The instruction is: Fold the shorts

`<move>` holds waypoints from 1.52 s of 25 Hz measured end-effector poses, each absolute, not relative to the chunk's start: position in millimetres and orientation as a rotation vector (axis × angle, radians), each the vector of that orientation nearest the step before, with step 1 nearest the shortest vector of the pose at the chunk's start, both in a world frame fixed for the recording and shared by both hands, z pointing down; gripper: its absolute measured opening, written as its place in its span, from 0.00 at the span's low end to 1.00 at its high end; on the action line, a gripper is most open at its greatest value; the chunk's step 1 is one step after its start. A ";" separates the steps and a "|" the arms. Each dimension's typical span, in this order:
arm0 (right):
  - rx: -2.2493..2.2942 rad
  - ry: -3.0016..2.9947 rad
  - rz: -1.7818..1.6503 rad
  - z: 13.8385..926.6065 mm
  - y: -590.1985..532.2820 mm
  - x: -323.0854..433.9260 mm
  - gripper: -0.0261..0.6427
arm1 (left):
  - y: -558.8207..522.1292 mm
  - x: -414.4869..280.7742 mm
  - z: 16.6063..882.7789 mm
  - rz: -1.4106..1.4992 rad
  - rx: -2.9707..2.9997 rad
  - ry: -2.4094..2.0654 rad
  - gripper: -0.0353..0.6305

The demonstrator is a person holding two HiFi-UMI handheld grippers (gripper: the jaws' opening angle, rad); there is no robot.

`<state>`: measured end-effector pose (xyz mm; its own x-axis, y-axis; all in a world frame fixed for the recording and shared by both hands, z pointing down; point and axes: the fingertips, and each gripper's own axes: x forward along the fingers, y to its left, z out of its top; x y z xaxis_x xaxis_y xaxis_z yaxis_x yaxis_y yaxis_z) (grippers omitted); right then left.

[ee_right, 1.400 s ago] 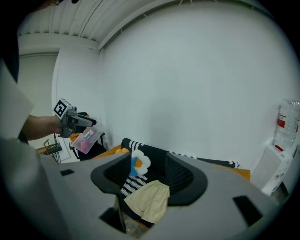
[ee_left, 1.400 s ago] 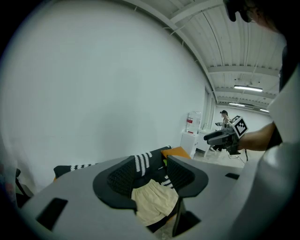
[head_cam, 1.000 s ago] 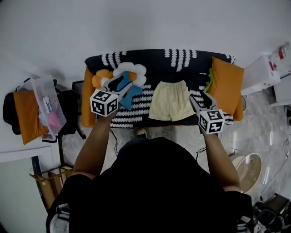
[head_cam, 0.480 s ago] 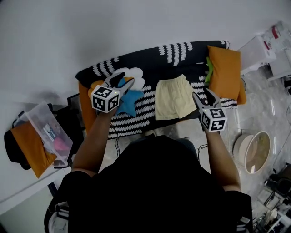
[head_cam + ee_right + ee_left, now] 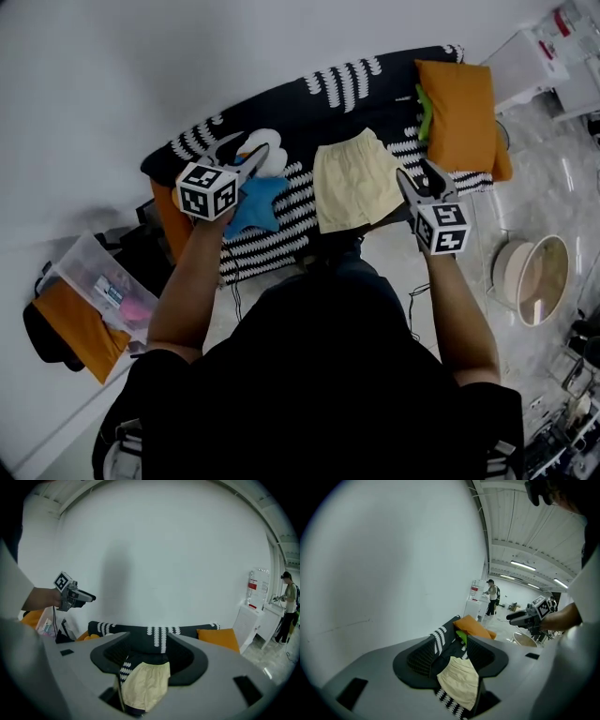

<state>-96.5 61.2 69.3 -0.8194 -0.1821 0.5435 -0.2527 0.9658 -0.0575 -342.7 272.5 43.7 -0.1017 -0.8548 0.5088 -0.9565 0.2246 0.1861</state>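
Note:
The pale yellow shorts (image 5: 354, 180) lie flat on the seat of a black sofa with white patterning (image 5: 375, 89), waistband toward the backrest. My left gripper (image 5: 246, 152) hovers open over a blue star cushion (image 5: 253, 203), left of the shorts and apart from them. At the shorts' right front corner my right gripper (image 5: 419, 175) hangs open in the air, holding nothing. In the left gripper view the shorts (image 5: 459, 679) show between the empty jaws of that gripper (image 5: 452, 657). The right gripper view frames the shorts (image 5: 145, 684) below its own gripper (image 5: 150, 660).
An orange cushion (image 5: 457, 101) rests at the sofa's right end, with a white cloud cushion (image 5: 270, 141) at the left. A round white basin (image 5: 530, 281) sits on the floor at right. A bag of items (image 5: 105, 284) lies at left. A person (image 5: 492, 596) stands far off.
The head view has swung, so the sofa now lies slanted. My left gripper moved left, away from the shorts. My right gripper dropped a little at the shorts' right side. Both stayed open.

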 end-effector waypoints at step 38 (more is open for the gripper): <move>0.369 -2.535 0.324 215.4 -45.3 -17.2 0.41 | 58.5 -289.4 148.0 0.436 1.792 -1.834 0.41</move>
